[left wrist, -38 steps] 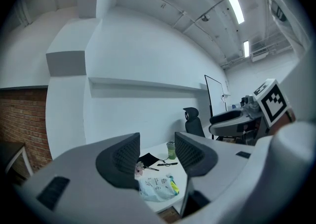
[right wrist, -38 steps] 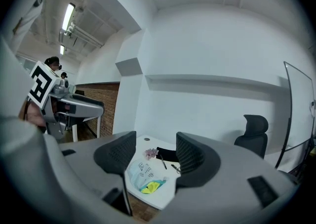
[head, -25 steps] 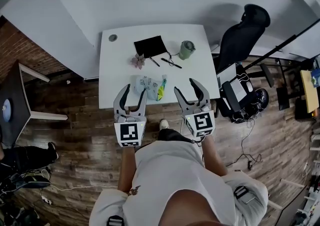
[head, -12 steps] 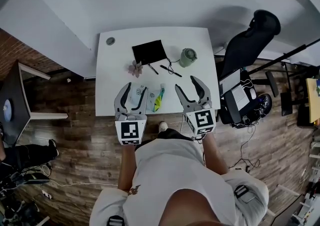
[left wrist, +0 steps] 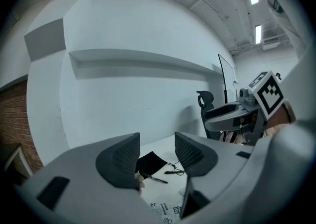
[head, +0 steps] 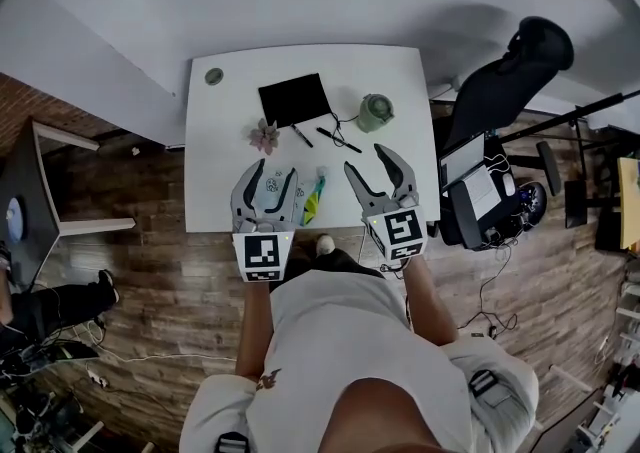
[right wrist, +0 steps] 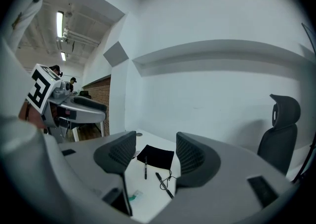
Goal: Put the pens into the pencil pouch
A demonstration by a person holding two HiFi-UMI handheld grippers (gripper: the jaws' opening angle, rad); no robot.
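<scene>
pens [head: 340, 140]: two, black, slim | pouch [head: 293, 99]: black, flat, square

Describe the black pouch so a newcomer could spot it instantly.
On the white table, look toward the far edge. The black pouch lies flat there, just beyond the two pens. It is the only dark flat rectangle; the green cup and small pink object nearby are coloured.

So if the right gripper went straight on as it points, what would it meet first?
Right gripper: probably the nearer black pen, then the black pouch beyond; its height over the table is unclear.
</scene>
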